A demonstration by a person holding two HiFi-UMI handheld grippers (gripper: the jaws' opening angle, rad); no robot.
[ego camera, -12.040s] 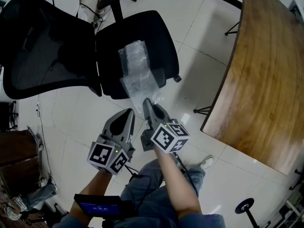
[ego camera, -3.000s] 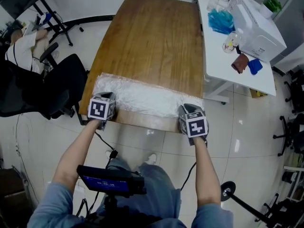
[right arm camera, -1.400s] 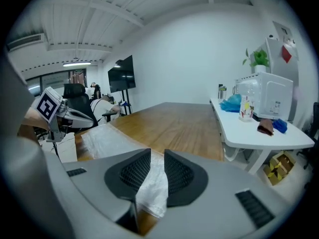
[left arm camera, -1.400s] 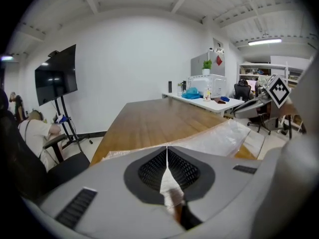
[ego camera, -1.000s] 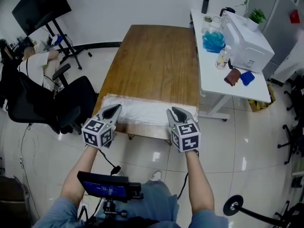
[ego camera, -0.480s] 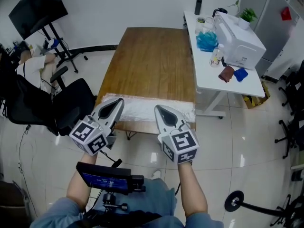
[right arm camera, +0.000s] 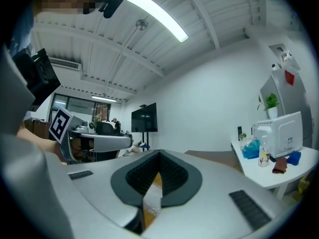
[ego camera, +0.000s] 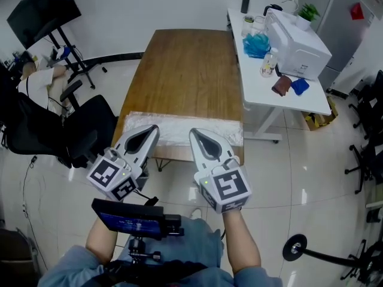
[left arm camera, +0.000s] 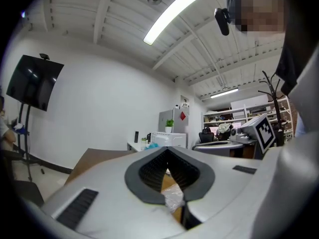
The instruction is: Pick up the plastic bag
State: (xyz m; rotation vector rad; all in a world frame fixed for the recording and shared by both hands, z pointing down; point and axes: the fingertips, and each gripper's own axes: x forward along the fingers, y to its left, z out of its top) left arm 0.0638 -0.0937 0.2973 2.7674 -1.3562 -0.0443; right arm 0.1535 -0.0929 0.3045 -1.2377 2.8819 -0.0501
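The left hand-held gripper (ego camera: 152, 128) has its two grey jaws pressed together at the tips and grips nothing. The right hand-held gripper (ego camera: 194, 132) is closed the same way and is also empty. Each gripper view shows only a sliver of crinkled plastic and brown wood through the hollow behind the meeting tips. The two grippers are held side by side, pointing level and away from the person. Their marker cubes (ego camera: 112, 177) (ego camera: 224, 187) sit nearest the person's forearms. A small black device with a blue screen (ego camera: 128, 223) is mounted below them at the person's chest.

Just beyond the tips lies the clear, crinkled plastic bag (ego camera: 178, 128). It is spread flat as a long strip across the near end of the brown wooden worktop (ego camera: 185, 70), reaching almost from one side edge to the other. It is not lifted, and neither gripper holds it.

To the right of the worktop stands a white side table (ego camera: 258, 97). It carries a white boxy appliance (ego camera: 297, 43), a crumpled blue object (ego camera: 256, 45), a dark upright bottle (ego camera: 246, 2), a small green plant (ego camera: 308, 11), a brown cloth (ego camera: 280, 86) and a blue cloth (ego camera: 299, 86).

To the left, a black office chair (ego camera: 72, 130) stands on the pale tiled floor (ego camera: 311, 172). Further back there is a black monitor on a stand (ego camera: 42, 8).
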